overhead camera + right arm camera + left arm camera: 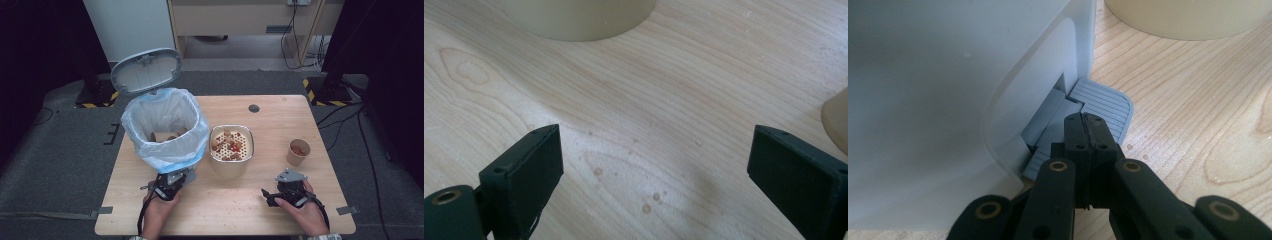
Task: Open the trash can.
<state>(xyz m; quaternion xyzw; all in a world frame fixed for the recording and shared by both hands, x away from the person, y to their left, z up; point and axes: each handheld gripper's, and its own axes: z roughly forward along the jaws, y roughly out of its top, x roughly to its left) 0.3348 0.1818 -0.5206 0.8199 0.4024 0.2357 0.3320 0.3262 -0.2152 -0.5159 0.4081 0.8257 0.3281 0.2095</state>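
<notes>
A white pedal bin lined with a pale blue bag stands at the table's left, its grey lid tipped up and back. My left gripper is shut, and its tips rest on the bin's ribbed grey pedal at the foot of the bin wall. A cream bowl with brown and red food scraps sits beside the bin. My right gripper hovers low over bare wood near the front right, open, with nothing between its jaws.
A small paper cup with brown bits stands at the table's right. The bowl's base lies ahead of the right gripper and the cup's edge to its right. Small droplets and crumbs dot the wooden table.
</notes>
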